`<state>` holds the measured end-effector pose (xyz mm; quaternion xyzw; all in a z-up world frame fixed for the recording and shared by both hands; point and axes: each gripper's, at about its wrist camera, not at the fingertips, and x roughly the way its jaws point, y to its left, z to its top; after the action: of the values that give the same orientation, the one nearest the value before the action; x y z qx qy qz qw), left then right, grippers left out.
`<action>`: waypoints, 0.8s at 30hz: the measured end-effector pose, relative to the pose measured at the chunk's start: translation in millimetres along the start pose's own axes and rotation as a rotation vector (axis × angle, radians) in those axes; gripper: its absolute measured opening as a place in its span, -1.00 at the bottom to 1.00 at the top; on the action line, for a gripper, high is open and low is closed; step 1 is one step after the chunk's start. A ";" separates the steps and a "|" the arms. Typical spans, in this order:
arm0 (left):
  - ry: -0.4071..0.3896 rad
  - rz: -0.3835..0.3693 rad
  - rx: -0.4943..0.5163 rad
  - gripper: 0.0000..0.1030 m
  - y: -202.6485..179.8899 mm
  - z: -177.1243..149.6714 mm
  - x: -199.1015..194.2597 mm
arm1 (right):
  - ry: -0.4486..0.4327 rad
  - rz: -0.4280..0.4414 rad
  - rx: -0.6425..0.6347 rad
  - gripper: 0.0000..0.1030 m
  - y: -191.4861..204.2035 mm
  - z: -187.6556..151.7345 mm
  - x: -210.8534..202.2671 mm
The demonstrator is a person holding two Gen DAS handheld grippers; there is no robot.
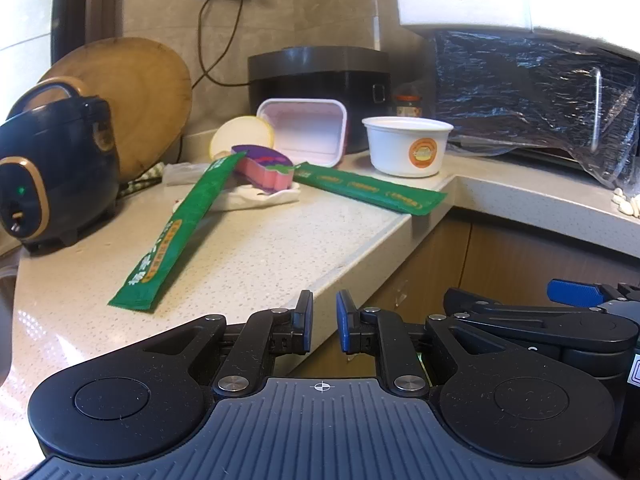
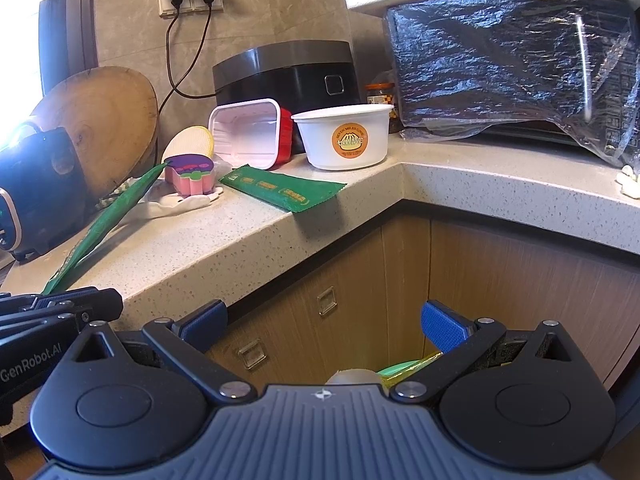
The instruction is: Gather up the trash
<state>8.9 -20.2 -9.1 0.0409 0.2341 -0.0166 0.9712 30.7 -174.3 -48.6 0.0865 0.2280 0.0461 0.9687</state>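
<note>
Lying beyond left hand-held gripper (image 1: 324,322): wrapper (image 1: 176,236).

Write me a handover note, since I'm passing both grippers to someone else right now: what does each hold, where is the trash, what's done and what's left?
Left hand-held gripper: jaws nearly closed, a narrow gap, holding nothing, at the counter edge.
Right hand-held gripper: open, empty, in front of the cabinets, over something green and yellow low down, possibly a bin.
On the counter: two green wrappers, the second overhanging the edge; white bowl; pink tray on its side; pink-purple packet on crumpled white paper.
Done: cannot tell.
Left: all of these.
</note>
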 end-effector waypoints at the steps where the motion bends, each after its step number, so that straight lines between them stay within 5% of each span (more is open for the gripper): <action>1: 0.001 0.001 0.000 -0.67 0.2 0.2 0.1 | -0.002 0.000 0.001 1.00 -0.2 -0.1 0.4; 11: 0.059 -0.002 0.012 -0.67 7.9 17.0 4.3 | -0.007 0.024 0.020 1.00 -0.5 15.8 11.3; 15: 0.128 -0.090 0.005 -0.67 31.0 38.1 13.3 | -0.079 0.053 -0.004 1.00 -0.8 43.4 13.8; 18: 0.190 -0.193 -0.099 -0.66 64.9 59.7 29.4 | -0.123 0.092 -0.035 1.00 0.4 69.7 24.4; 20: 0.205 -0.193 -0.146 -0.66 83.9 74.0 41.1 | -0.117 0.144 -0.064 1.00 2.0 88.4 40.4; 24: 0.081 -0.095 -0.045 -0.66 103.9 98.8 53.2 | 0.085 0.232 -0.136 1.00 8.6 109.6 90.2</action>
<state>106.4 74.0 61.8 0.0085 0.2751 -0.0559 0.9597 160.0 -170.3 10.4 0.0446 0.2538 0.1770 0.9499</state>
